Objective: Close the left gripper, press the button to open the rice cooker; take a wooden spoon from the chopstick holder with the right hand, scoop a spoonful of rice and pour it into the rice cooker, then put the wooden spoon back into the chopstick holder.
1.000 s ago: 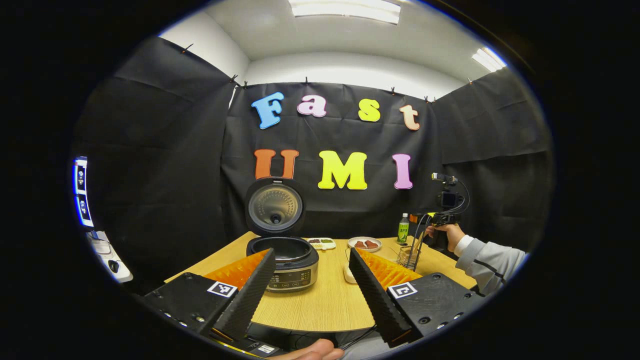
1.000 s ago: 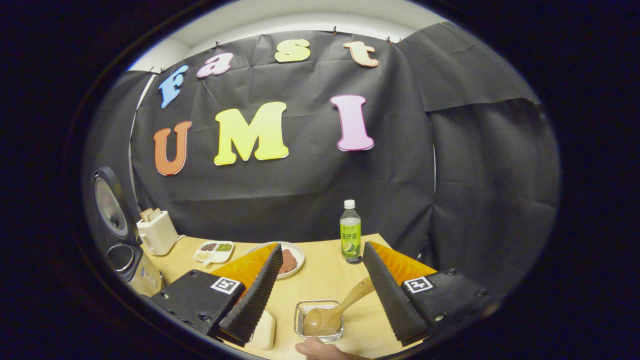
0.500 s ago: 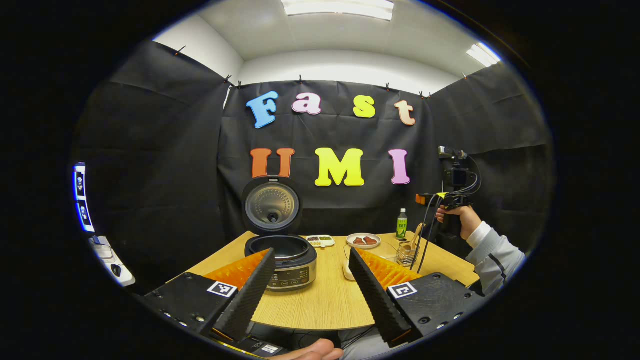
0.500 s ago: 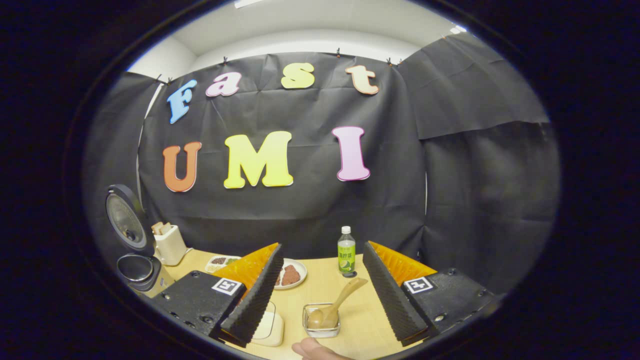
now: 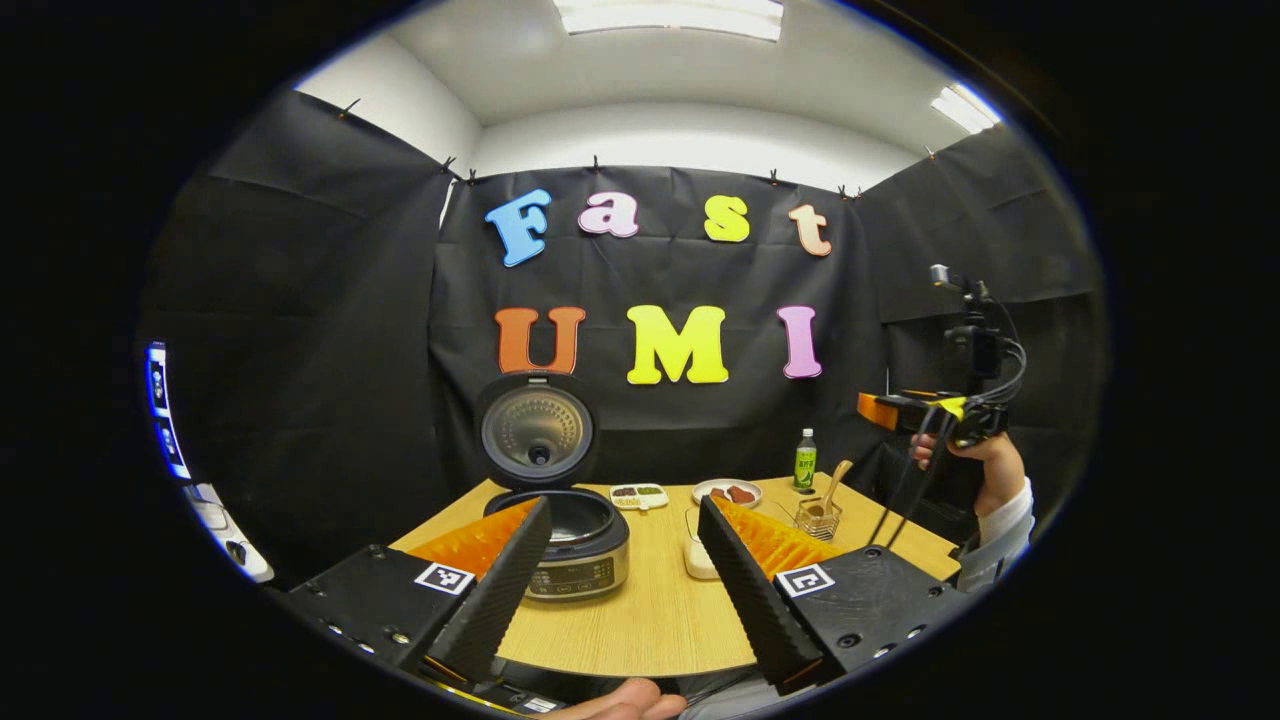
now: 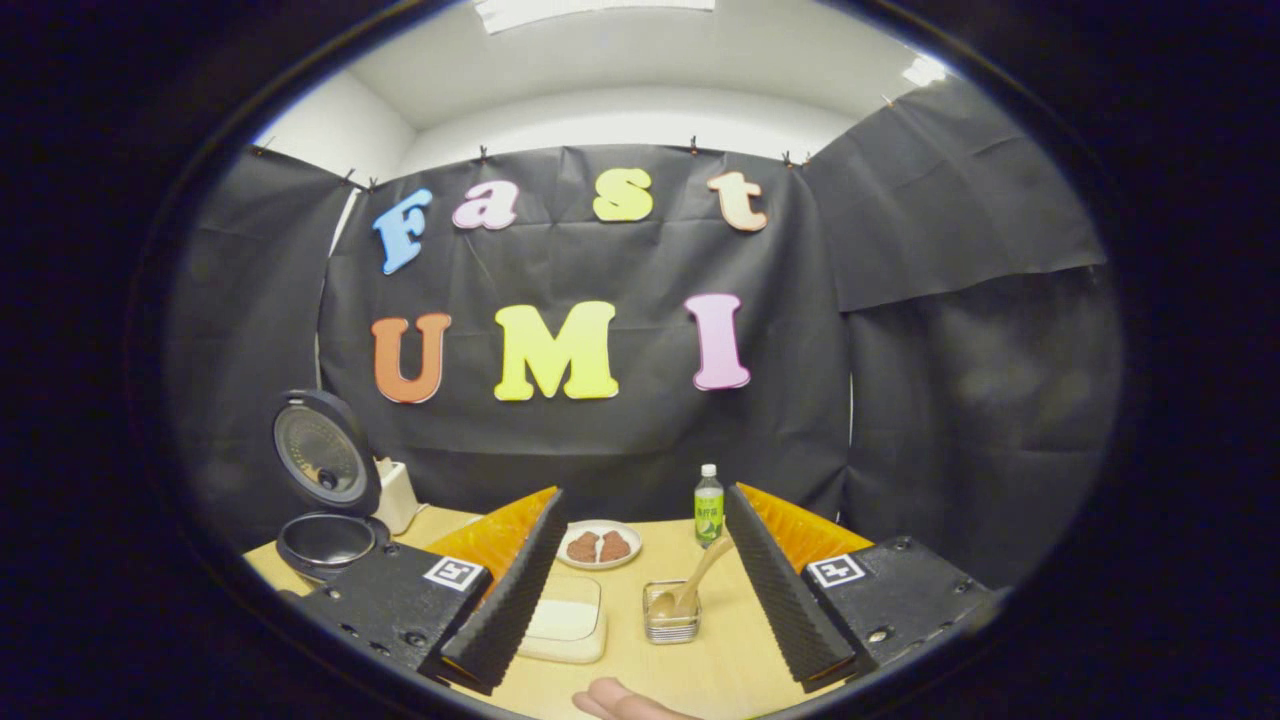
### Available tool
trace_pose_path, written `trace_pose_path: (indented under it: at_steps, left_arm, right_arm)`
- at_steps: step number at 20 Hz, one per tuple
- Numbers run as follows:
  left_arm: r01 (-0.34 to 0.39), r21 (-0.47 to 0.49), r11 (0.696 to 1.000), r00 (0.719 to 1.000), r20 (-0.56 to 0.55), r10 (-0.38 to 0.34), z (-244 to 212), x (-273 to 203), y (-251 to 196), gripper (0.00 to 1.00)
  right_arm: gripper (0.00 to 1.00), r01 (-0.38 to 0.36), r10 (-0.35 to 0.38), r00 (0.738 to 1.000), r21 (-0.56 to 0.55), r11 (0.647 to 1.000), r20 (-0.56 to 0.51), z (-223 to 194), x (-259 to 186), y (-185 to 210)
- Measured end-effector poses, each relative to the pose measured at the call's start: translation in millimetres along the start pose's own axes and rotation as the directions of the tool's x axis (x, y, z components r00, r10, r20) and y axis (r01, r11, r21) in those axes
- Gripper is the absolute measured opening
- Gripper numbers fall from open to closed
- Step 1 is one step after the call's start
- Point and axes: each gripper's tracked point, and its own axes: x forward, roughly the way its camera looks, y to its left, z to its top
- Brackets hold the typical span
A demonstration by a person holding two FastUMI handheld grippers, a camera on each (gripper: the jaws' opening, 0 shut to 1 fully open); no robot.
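Your left hand-held gripper [image 5: 622, 590] and right hand-held gripper [image 6: 644, 590] are both released, fingers spread and empty, above the near edge of the table [image 5: 655, 610]. The rice cooker [image 5: 572, 540] stands at the left with its lid [image 5: 537, 430] raised. The wooden spoon [image 6: 690, 590] leans in the chopstick holder [image 6: 671, 625]. Beside the holder lies a white container [image 6: 565, 622]; behind it stand a plate [image 6: 598, 547] and a bottle [image 6: 708, 505].

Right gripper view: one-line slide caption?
Open right gripper above table, wooden spoon resting in chopstick holder, rice cooker lid up.

Recording booth (black cloth walls [image 6: 940, 250])
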Motion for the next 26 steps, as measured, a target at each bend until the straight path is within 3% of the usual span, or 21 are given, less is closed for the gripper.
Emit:
trace_pose_path:
  at_steps: [2,6,11,19,22,26]
  left_arm:
    - [-0.011,0.014,1.000,1.000,0.019,0.011,17.5,8.5,2.7,0.94]
    - [-0.003,-0.011,1.000,0.998,0.067,0.004,53.2,28.9,3.0,0.94]
    - [-0.052,-0.036,0.998,0.987,0.149,0.057,89.6,73.5,36.5,0.94]
    - [-0.227,-0.050,0.973,0.960,0.157,0.232,102.8,189.5,118.6,0.94]
    - [-0.201,-0.036,0.979,0.970,0.134,0.204,101.6,244.6,126.1,0.94]
    - [-0.241,-0.052,0.969,0.965,0.093,0.245,94.4,314.2,157.4,0.94]
  right_arm:
    - [1.00,-0.048,0.048,0.999,-0.002,0.999,0.025,4.3,-19.7,8.6]
    - [1.00,-0.077,0.077,0.996,0.012,0.997,0.038,-4.7,-43.9,3.6]
    - [1.00,-0.155,0.155,0.987,-0.012,0.988,0.028,-33.4,-54.0,5.8]
    - [0.99,-0.199,0.198,0.979,-0.001,0.980,0.042,-62.3,-48.1,-13.9]
    - [0.99,-0.191,0.193,0.979,-0.028,0.981,0.060,-64.1,-42.3,-30.7]
    - [1.00,-0.177,0.179,0.981,-0.036,0.984,0.079,-71.7,-29.3,-48.3]
